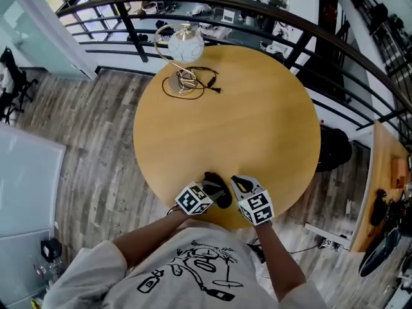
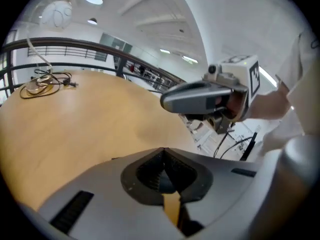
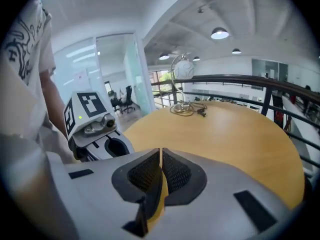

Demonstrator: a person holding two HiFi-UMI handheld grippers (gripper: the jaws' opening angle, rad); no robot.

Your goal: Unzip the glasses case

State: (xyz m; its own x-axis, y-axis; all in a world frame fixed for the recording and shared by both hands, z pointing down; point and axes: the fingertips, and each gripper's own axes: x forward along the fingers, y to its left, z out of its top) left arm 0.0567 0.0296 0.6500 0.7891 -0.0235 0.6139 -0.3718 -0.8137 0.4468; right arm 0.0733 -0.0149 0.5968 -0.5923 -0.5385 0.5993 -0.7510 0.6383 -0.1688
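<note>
Head view: you had both tools low over the near edge of the round table (image 1: 257,127). The left gripper (image 1: 205,193) and right gripper (image 1: 248,195) sat just beside each other. A dark shape (image 1: 217,190) lay between them, touching the left tool. Whether that was the glasses case or only the tool's own black nose, I couldn't tell. The globe lamp (image 1: 185,44) and its coiled cable (image 1: 203,82) stood well apart at the far edge.

Left gripper view: the left gripper (image 2: 164,179) had its ribbed pads pressed together at the tips, nothing pinched, bare wood showing below. The right gripper (image 2: 210,98) hung close ahead, above the tabletop. No case anywhere in this view.

Right gripper view: the right gripper (image 3: 160,176) was closed too, just a hairline slit and nothing held. The left tool's marker cube (image 3: 87,104) sat near on that side. Again, no case on the open wood.

The risks, as I judged them: with both tools closed you couldn't take a zip pull, so one had to open first. Working this near the edge, an unbraced case could slide off toward you. With the tools this close, one could also knock the other.
</note>
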